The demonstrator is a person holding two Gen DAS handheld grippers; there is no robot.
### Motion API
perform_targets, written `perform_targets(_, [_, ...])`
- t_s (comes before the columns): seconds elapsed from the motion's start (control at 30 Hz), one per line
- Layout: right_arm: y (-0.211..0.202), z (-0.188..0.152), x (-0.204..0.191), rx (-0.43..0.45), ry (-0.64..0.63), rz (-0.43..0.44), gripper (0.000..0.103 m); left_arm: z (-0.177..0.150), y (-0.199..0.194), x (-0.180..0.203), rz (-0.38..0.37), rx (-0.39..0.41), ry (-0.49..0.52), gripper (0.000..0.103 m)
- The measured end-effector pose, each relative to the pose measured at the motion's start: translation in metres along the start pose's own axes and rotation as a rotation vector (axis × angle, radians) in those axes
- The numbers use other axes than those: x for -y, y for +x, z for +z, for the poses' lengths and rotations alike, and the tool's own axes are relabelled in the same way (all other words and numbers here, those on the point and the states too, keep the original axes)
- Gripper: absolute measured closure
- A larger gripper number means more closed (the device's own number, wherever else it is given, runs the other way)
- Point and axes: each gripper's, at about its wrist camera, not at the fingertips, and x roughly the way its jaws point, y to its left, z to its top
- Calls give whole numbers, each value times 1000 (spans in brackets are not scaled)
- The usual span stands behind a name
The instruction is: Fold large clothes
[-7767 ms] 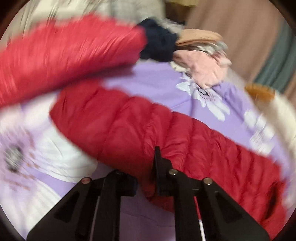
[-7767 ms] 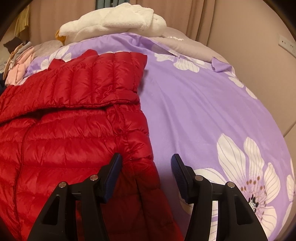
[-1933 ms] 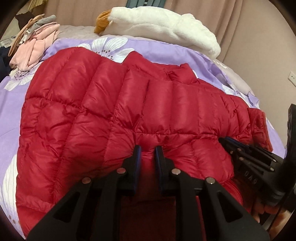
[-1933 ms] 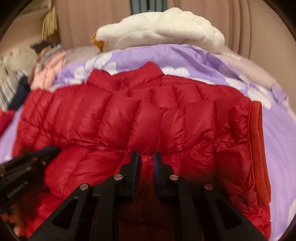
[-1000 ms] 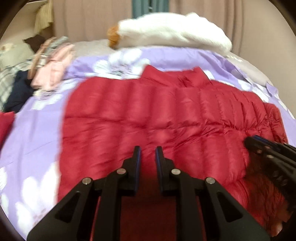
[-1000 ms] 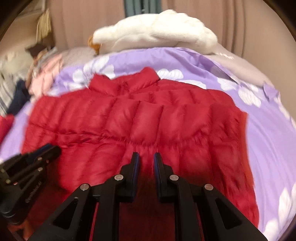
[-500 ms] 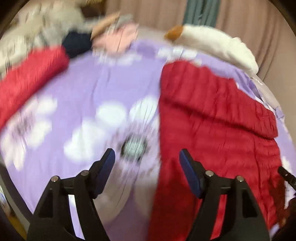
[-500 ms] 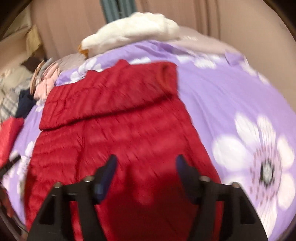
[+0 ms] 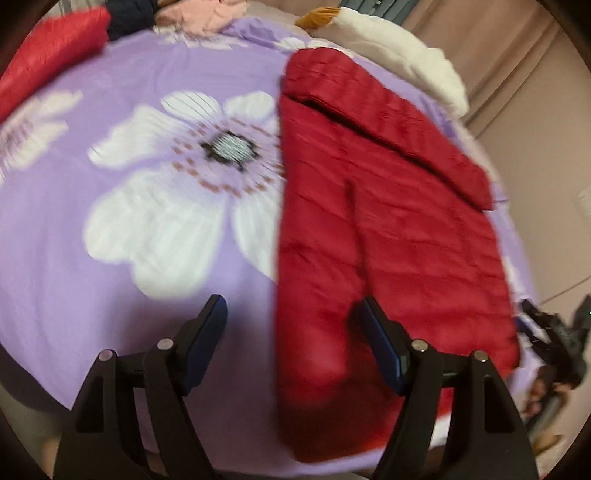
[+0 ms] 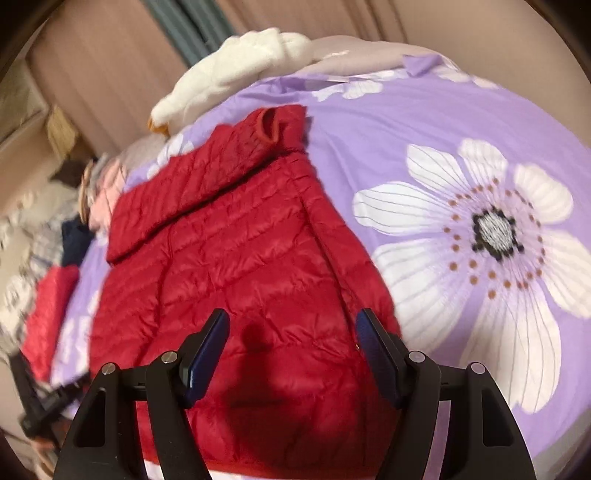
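Left wrist view: a red puffer jacket lies flat on a bed under a purple floral bedspread, w/ its long axis running from the near edge away toward a white plush toy at the far side. A folded-over band, prob. a sleeve, crosses the jacket's far end diagonally. The left tool hangs over the bed w/ jaws wide apart and nothing between them; one finger is over bare bedspread, the other over the jacket's near part. Far left, a second red garment sits beside a dark navy item and a pink clothes pile, all cut off by the lens rim. At lower right, a dark shape, prob. the other tool, is too blurred to read. Motion blur softens the quilting.

Right wrist view: the same jacket fills the centre-left, long axis running away and slightly left, an orange-lined cuff at the far end. The right tool is spread wide, gripping nothing, both fingers over the near hem. A large white flower print lies right of the jacket. The plush toy rests beyond. The clothes heap at left is smeared; the near hem is hidden behind the tool body.
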Motion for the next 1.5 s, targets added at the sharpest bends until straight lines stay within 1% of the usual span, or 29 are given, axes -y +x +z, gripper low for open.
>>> perform_targets(0.07, [-13, 2, 4, 37, 21, 3, 32, -4, -2, 11, -39, -25, 8, 29])
perform_targets(0.1, [-21, 2, 7, 59, 17, 13, 32, -8, -1, 16, -89, -48, 10, 29])
perform_targets(0.13, [-25, 2, 8, 62, 11, 3, 31, -11, 2, 21, -132, -69, 3, 28])
perform_targets(0.17, [-26, 2, 11, 52, 9, -17, 31, -12, 3, 25, -150, -70, -6, 28])
perform_targets(0.2, [-24, 1, 14, 36, 11, -30, 31, -15, 5, 28, -151, -51, -13, 26])
perform_targets(0.23, [-19, -1, 18, 10, 15, -24, 31, -16, 6, 31, -145, -32, -21, 25])
perform_targets(0.3, [0, -11, 24, -83, 34, -9, 31, -18, 12, 32, -142, -12, -61, 25])
perform_targets(0.33, [5, -15, 27, -102, 43, -6, 31, -18, 12, 34, -160, 3, -76, 25])
perform_targets(0.4, [7, -24, 26, -77, 69, 23, 29, -18, 15, 37, -215, -14, -86, 25])
perform_targets(0.43, [5, -29, 24, -67, 104, 82, 28, -19, 14, 40, -220, -14, -78, 25])
perform_targets(0.5, [9, -34, 19, -102, 155, 202, 22, -20, 16, 47, -206, 1, -53, 25])
perform_targets(0.53, [14, -36, 15, -131, 179, 269, 22, -19, 16, 47, -205, -2, -58, 25])
perform_targets(0.57, [20, -40, 9, -151, 205, 327, 22, -18, 18, 47, -217, -5, -78, 25])
perform_targets(0.63, [26, -42, -1, -153, 229, 382, 22, -16, 18, 47, -274, -3, -123, 25])
perform_targets(0.67, [28, -42, -4, -143, 228, 379, 22, -14, 20, 47, -311, -8, -152, 25])
perform_targets(0.7, [32, -40, -8, -125, 227, 354, 22, -14, 21, 46, -325, -11, -174, 25])
perform_targets(0.73, [35, -38, -10, -117, 231, 335, 22, -13, 22, 45, -330, -10, -199, 25])
perform_targets(0.8, [40, -35, -12, -113, 240, 323, 22, -11, 21, 43, -325, -6, -210, 25])
perform_targets(0.87, [39, -34, -12, -112, 219, 308, 22, -12, 21, 46, -310, -4, -192, 25])
perform_targets(0.93, [37, -35, -15, -105, 172, 284, 22, -13, 22, 53, -277, 2, -150, 25])
perform_targets(1.0, [37, -37, -19, -97, 107, 254, 22, -14, 23, 57, -247, 6, -115, 25])
perform_targets(1.07, [38, -39, -24, -86, 49, 224, 22, -15, 24, 61, -232, 13, -104, 25])
perform_targets(1.13, [40, -40, -25, -75, 27, 210, 22, -15, 25, 62, -247, 12, -114, 24])
perform_targets(1.27, [44, -38, -26, -69, 30, 207, 22, -18, 24, 64, -305, -10, -144, 23])
perform_targets(1.37, [46, -38, -26, -66, 20, 214, 22, -23, 22, 67, -314, -20, -144, 23])
perform_targets(1.5, [44, -40, -25, -61, -12, 233, 22, -36, 19, 62, -349, -63, -192, 23])
